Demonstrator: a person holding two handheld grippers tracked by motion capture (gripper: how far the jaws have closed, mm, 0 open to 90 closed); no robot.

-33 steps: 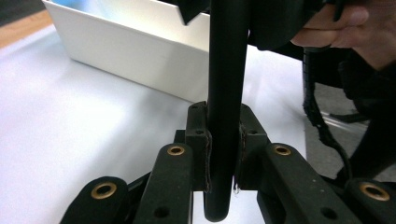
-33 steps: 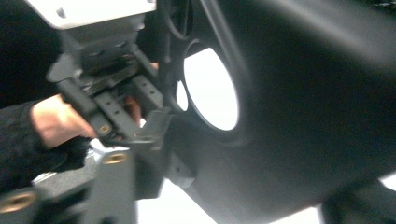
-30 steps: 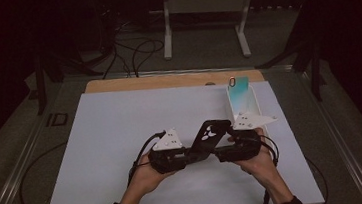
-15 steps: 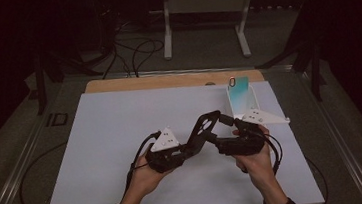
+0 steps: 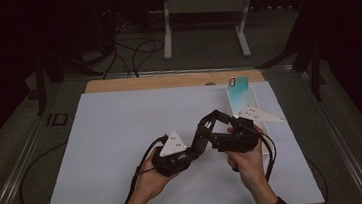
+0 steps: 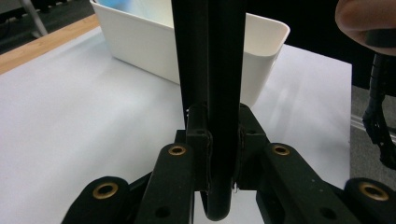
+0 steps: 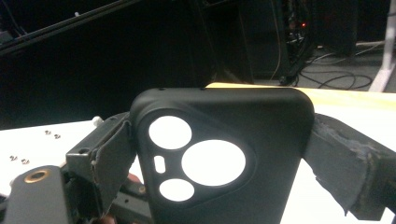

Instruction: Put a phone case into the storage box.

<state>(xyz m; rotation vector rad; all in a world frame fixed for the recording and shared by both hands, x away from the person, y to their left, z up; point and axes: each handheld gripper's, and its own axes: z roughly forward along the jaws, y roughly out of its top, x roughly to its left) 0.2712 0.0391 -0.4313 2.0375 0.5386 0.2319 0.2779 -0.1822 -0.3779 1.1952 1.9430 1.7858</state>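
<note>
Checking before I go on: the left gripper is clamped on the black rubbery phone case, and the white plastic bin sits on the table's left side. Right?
No: the white plastic bin sits on the right side of the table, as the high view shows. The left gripper is indeed clamped on the black rubbery phone case.

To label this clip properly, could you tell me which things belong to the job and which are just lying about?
In the job: black phone case, clamped by the left gripper; right gripper, jaws just opening, case between them.
Lying about: white bin, teal phone standing in it, floor stand, cables.
</note>
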